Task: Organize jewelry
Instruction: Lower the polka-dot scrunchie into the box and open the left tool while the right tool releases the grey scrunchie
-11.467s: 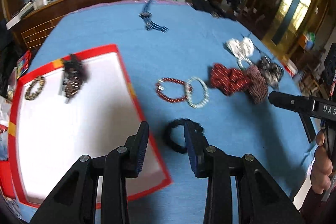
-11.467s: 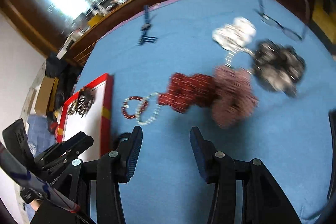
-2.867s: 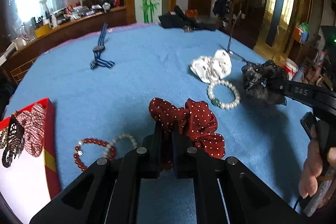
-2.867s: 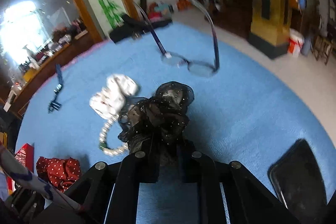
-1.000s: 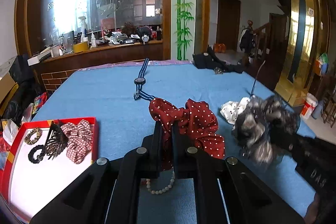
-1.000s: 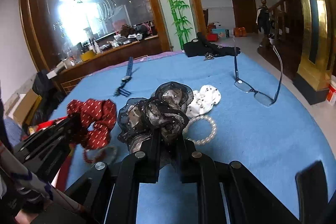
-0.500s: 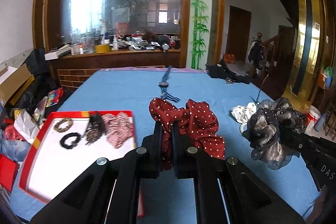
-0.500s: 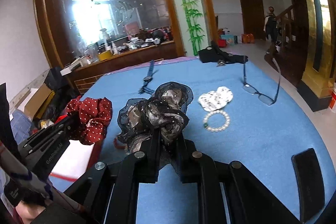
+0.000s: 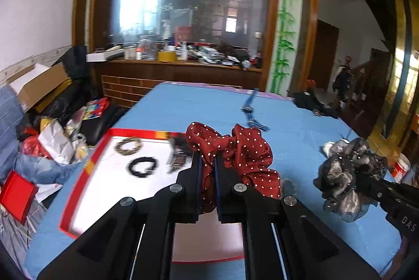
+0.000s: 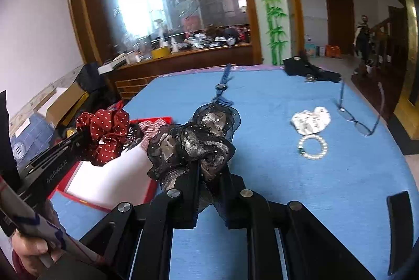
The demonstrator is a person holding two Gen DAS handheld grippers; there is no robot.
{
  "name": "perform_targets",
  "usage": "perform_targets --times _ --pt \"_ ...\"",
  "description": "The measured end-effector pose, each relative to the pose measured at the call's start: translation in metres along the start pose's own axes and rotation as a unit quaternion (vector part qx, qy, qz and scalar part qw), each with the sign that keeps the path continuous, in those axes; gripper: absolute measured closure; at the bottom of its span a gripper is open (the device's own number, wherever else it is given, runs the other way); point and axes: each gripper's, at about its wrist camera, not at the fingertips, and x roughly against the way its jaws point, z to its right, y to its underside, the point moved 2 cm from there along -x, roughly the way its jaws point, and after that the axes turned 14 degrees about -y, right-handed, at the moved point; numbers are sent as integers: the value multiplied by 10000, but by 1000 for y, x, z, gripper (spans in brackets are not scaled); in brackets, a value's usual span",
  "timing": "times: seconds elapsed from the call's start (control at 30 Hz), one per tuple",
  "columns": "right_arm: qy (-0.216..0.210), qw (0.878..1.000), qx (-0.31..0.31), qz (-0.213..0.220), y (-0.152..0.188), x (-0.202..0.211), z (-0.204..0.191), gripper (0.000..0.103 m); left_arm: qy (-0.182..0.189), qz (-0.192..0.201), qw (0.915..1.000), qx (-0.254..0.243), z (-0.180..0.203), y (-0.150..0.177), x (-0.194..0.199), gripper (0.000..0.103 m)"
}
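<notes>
above the near right part of the red-rimmed tray (image 9: pixel 78 190) we hold the red polka-dot scrunchie (image 9: pixel 235 156) in the left gripper (image 9: pixel 207 175), fingers narrow and clamped on its fabric. beside it, to the right and over the blue tablecloth (image 9: pixel 183 107), the right gripper (image 10: pixel 209 175) pinches the black-and-silver scrunchie (image 10: pixel 193 143) the same way, lifted clear of the cloth.

a second ago both scrunchies hung over the middle of the table, and the tray sat low at the left edge of the left wrist view. now the tray fills the space under and left of our left fingers, so we have carried both pieces across and a little higher. we judge the pick-up part is over for these two and the drop into the tray comes next; the right one seems to need a bit more travel left to get past the rim.

inside the tray, on its white floor, lie a gold-toned beaded bracelet (image 9: pixel 128 145) at the far left, a black bracelet (image 9: pixel 142 166) nearer us, a dark hair claw (image 9: pixel 178 151) blurred to their right, and, in the right wrist view, a red checked scrunchie (image 10: pixel 153 129) at the far edge.

out on the cloth to the right, a white scrunchie (image 10: pixel 311 121) touches a pearl bracelet (image 10: pixel 313 146), with eyeglasses (image 10: pixel 358 120) just beyond.
</notes>
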Motion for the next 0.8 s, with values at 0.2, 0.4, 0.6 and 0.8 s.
perform_targets --times 0.2,0.4,0.6,0.8 --pt "-275 9994 69 -187 3 -22 -20 87 -441 -88 9987 229 -49 3 -10 95" --pt "-546 9975 173 -406 7 -42 -42 87 -780 -198 9958 441 -86 6 -22 95" --pt "-744 9947 358 -617 5 -64 -69 86 -1020 -392 9923 583 -114 14 -38 95" --pt "-900 9905 372 -967 9 -100 -92 85 -1138 -590 9902 562 -127 22 -58 95"
